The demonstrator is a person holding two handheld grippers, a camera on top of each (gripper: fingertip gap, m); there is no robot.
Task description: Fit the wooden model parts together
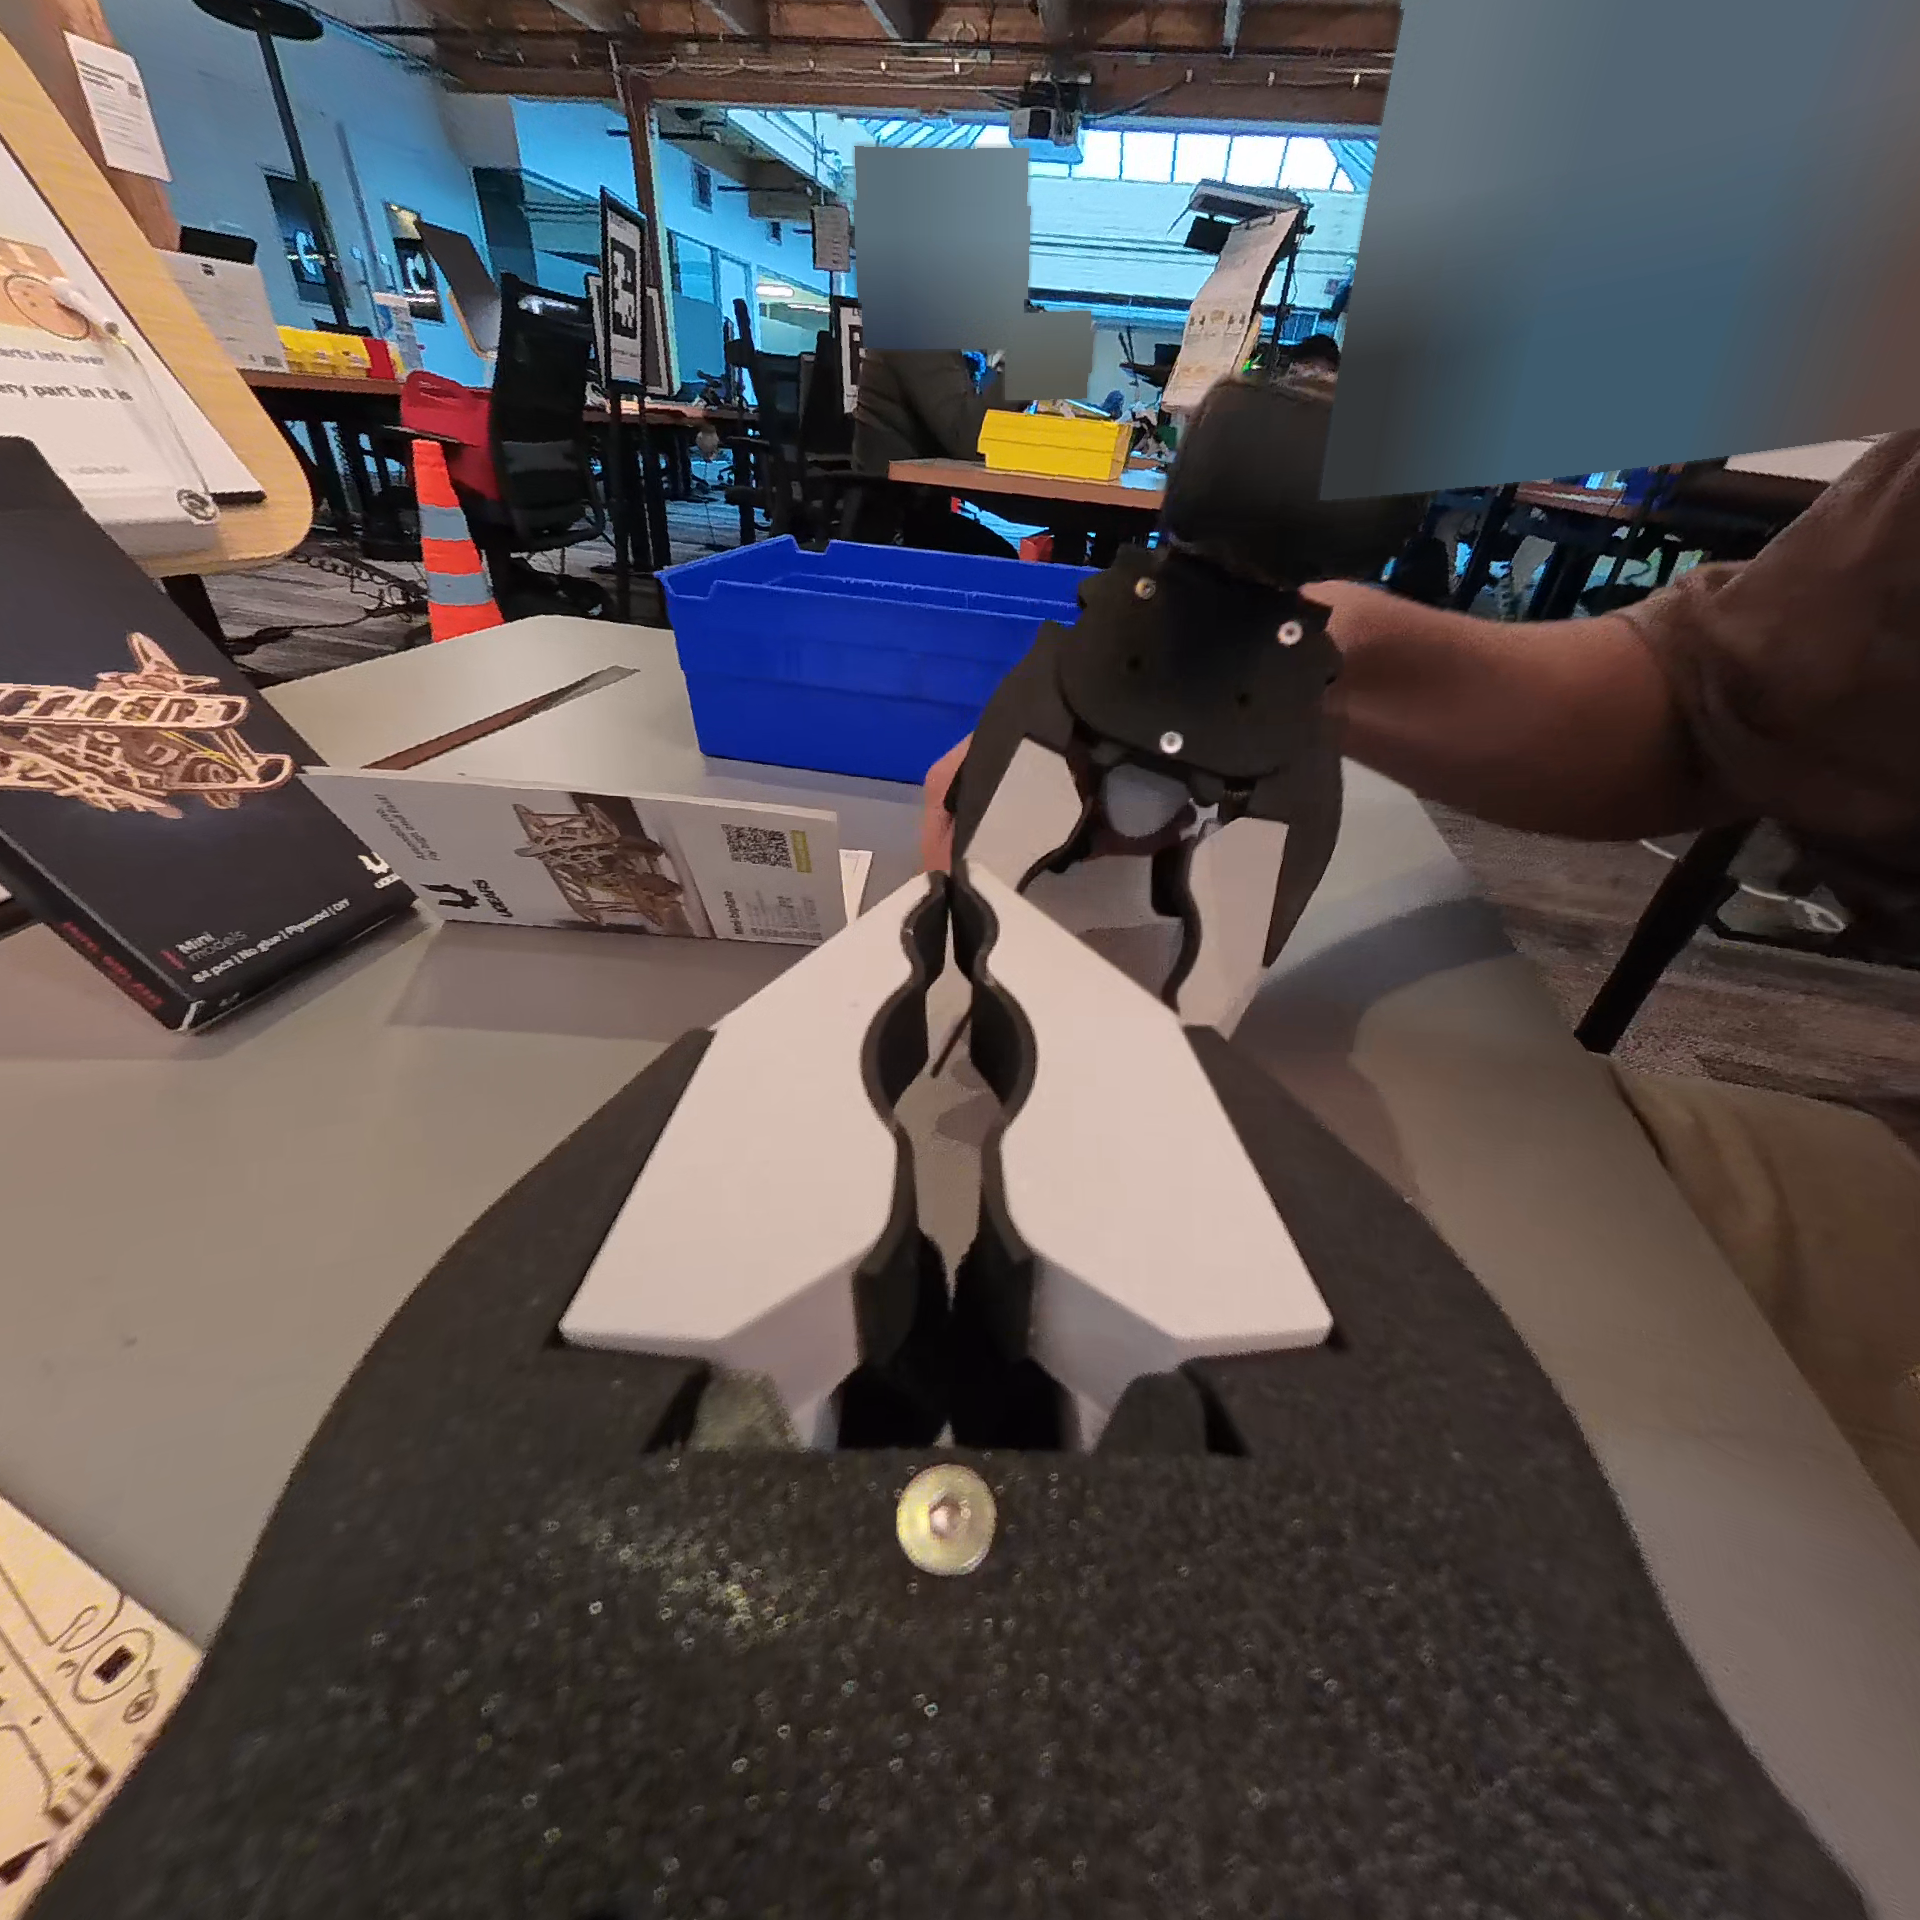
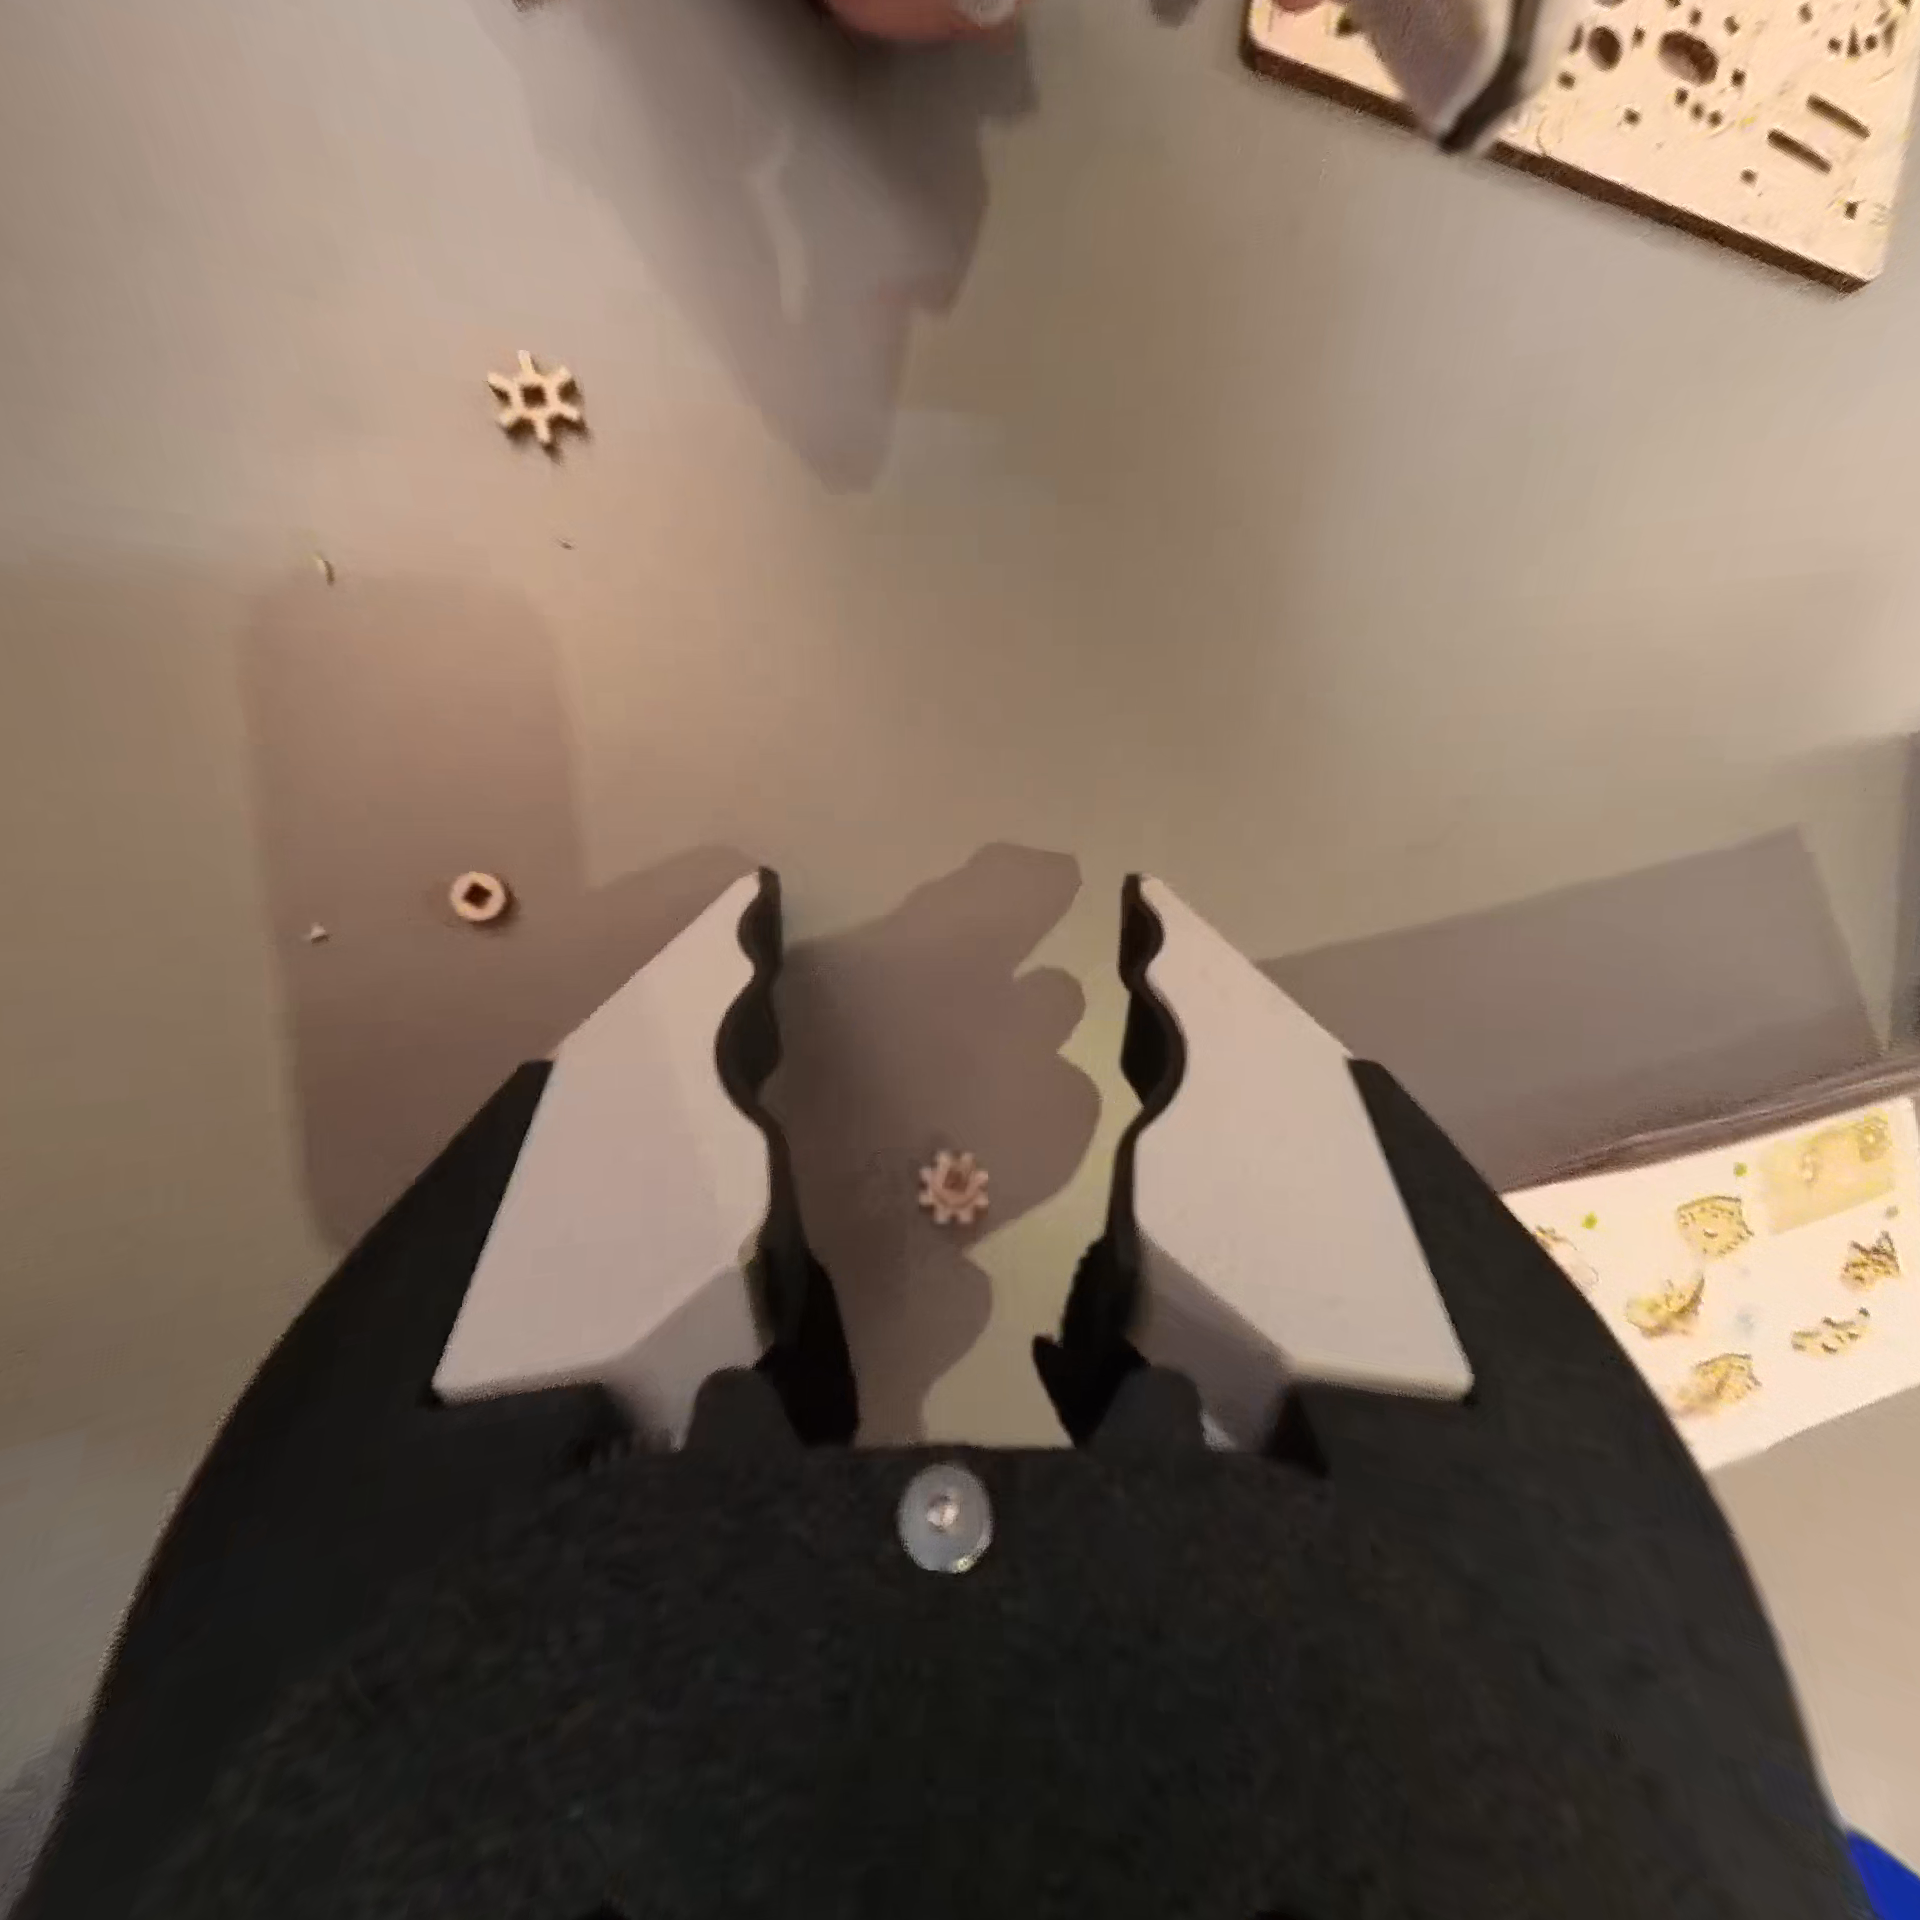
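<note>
Gear (image 2: 953, 1187) lies on the table (image 2: 1247, 623) between the right gripper's (image 2: 951, 914) spread jaws, apparently lined up for pickup, while the left gripper (image 1: 951, 914) hangs pinched together, seemingly on a thin stick (image 1: 954, 1039).

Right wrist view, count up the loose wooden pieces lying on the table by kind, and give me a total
Toothed gears: 2, the small gear between the open right gripper fingers and the spoked gear farther off to the left.
Round washers with a square hole: 1, the washer.
Total: 3 loose pieces. The cut-out wooden sheet at the top right is not counted; a few tiny chips are too small to identify.
</note>
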